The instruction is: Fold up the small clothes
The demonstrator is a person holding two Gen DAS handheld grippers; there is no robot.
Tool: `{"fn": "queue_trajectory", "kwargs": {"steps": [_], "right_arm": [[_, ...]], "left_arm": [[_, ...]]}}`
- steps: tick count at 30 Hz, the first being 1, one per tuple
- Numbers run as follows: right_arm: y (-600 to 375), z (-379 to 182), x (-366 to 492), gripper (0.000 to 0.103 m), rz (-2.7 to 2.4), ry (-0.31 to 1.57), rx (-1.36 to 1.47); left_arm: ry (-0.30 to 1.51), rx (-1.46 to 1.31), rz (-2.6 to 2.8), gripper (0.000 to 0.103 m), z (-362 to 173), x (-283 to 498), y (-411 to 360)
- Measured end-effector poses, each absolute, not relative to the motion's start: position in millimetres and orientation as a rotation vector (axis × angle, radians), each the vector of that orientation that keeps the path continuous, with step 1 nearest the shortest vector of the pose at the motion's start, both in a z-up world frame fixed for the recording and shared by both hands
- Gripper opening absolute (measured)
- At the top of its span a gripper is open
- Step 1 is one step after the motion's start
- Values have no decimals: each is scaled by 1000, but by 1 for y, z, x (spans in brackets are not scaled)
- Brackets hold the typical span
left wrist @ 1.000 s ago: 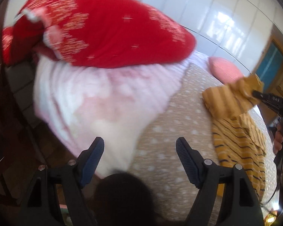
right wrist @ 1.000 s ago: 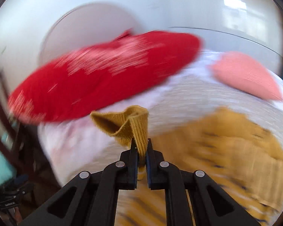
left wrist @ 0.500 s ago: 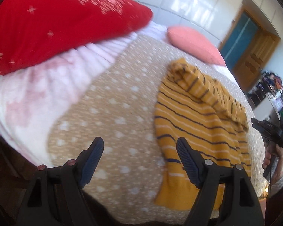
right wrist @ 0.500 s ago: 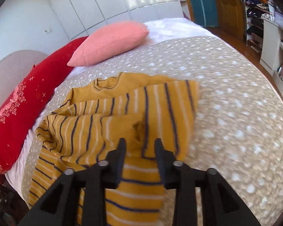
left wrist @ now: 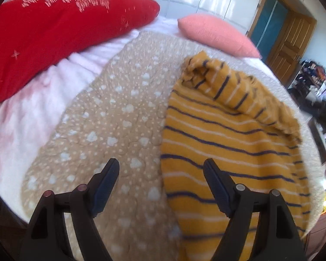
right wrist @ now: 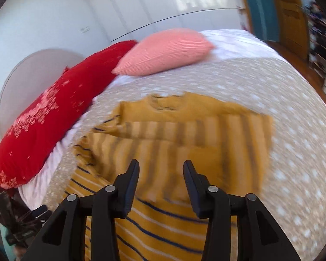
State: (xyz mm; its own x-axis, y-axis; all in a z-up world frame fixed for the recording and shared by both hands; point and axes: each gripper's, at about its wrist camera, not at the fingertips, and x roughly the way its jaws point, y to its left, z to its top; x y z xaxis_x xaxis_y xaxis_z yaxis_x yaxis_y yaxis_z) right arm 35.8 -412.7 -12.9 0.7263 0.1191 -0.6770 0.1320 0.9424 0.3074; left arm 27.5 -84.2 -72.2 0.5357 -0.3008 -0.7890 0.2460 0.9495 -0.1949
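A small mustard-yellow sweater with navy and white stripes (left wrist: 228,134) lies on the tan dotted bedspread (left wrist: 110,119), one sleeve folded across its upper part. My left gripper (left wrist: 160,174) is open and empty, hovering over the sweater's left edge. In the right wrist view the sweater (right wrist: 184,134) lies with its neckline at the far end. My right gripper (right wrist: 160,174) is open and empty just above the folded part.
A long red pillow (left wrist: 54,32) and a pink pillow (left wrist: 215,32) lie at the head of the bed. A white-pink blanket (left wrist: 21,119) covers the left side. A wooden door (left wrist: 289,41) and cluttered shelves (left wrist: 315,82) stand at the right.
My right gripper let go of the sleeve, opened wide and drew back a little. My left gripper swung right from the pillows to the sweater's left edge.
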Motion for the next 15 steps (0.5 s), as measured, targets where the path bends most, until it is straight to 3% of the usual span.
{"fn": "queue_trajectory", "kwargs": {"steps": [2, 6, 14, 15], "right_arm": [[-385, -14, 69, 46, 35, 796, 296], [-361, -29, 130, 46, 106, 878, 298], [-355, -88, 236, 45, 10, 1092, 469], [-352, -94, 242, 28, -10, 1125, 457]], "left_arm": [[954, -32, -317, 79, -87, 33, -91], [834, 72, -315, 94, -96, 23, -106], [738, 23, -362, 97, -101, 17, -95], [729, 20, -367, 97, -101, 16, -95]]}}
